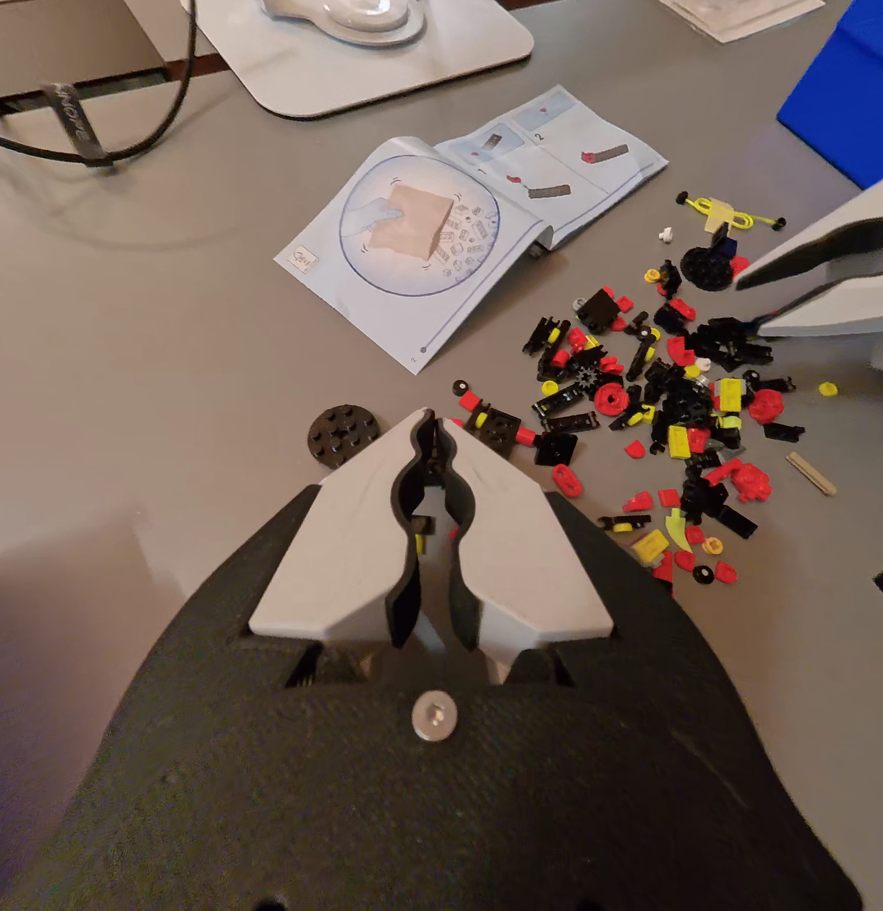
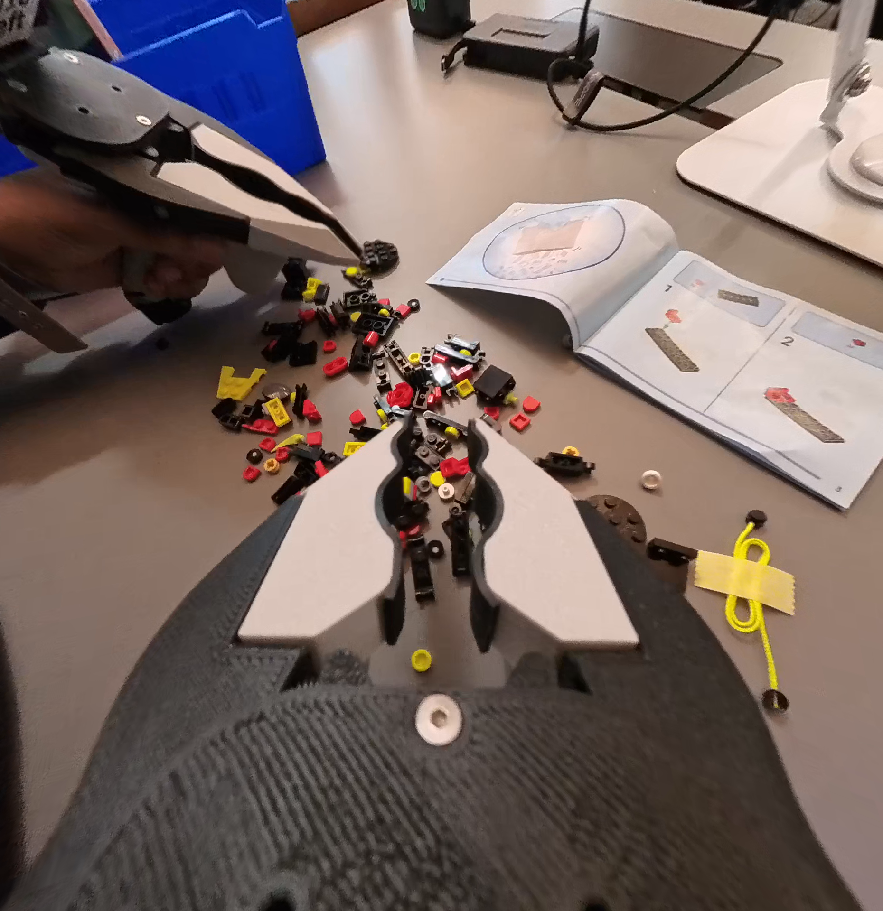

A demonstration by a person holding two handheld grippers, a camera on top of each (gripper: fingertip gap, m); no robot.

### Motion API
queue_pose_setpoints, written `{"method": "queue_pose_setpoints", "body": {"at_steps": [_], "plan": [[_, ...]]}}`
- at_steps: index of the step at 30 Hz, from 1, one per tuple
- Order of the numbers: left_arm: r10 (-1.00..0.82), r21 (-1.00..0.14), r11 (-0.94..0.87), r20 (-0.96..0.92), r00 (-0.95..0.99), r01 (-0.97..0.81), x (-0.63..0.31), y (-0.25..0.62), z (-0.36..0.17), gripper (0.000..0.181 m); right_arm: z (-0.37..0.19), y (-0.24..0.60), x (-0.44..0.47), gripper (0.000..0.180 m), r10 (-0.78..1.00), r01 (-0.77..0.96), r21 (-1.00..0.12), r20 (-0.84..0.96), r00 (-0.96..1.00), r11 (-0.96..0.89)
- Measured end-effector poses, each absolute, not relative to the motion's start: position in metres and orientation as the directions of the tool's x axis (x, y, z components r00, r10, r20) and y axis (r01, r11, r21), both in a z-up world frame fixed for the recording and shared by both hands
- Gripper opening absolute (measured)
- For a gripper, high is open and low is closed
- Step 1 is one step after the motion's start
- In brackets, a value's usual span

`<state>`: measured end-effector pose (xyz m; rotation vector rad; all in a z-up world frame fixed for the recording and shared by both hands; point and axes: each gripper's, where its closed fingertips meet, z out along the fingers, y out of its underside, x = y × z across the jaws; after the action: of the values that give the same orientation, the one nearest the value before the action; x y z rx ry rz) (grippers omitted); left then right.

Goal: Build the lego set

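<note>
Setting: office desk. Evidence: grey desktop (image 2: 479,162); white monitor stand base (image 2: 775,162) at the far edge; black cables (image 2: 676,111) trailing past a black adapter box (image 2: 523,42); blue plastic bin (image 2: 222,84) toward a far corner; printed papers (image 1: 740,15) at the far edge.

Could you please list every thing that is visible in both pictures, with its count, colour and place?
Lego pieces: many, black, red, yellow; loose pile on the table.
Round plates: two, black; at the pile's edges.
Instruction booklet: one, pale blue; open beside the pile.
Yellow string: one, taped; near the booklet.
Bin: one, blue; behind the pile.
Monitor stand: one, white; far side.
Table: one, grey.
Left gripper: shut, at a round plate.
Right gripper: open, over the pile.
</note>
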<state>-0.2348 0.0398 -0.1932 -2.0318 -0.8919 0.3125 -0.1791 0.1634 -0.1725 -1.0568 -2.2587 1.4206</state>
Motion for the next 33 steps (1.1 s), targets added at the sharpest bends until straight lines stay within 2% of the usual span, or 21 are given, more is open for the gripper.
{"method": "queue_pose_setpoints", "body": {"at_steps": [7, 15, 21, 33], "plan": [[0.758, -0.860, -0.243, 0.121, 0.641, 0.449, -0.254, 0.025, -0.173, 0.000, -0.152, 0.177, -0.188, 0.014, 0.730, 0.350, -0.914, -0.094, -0.677, 0.207], [0.772, -0.832, -0.143, 0.246, 0.586, 0.537, -0.261, 0.017, -0.179, 0.000, -0.163, 0.181, -0.191, 0.016, 0.730, 0.388, -0.898, -0.122, -0.672, 0.207], [0.825, -0.843, -0.138, 0.193, 0.531, 0.521, -0.272, -0.001, -0.178, 0.000, -0.161, 0.186, -0.195, 0.023, 0.748, 0.400, -0.901, -0.149, -0.646, 0.166], [0.779, -0.866, -0.122, 0.219, 0.588, 0.485, -0.266, 0.009, -0.167, 0.000, -0.160, 0.187, -0.195, 0.027, 0.751, 0.410, -0.901, -0.171, -0.638, 0.143]]}}
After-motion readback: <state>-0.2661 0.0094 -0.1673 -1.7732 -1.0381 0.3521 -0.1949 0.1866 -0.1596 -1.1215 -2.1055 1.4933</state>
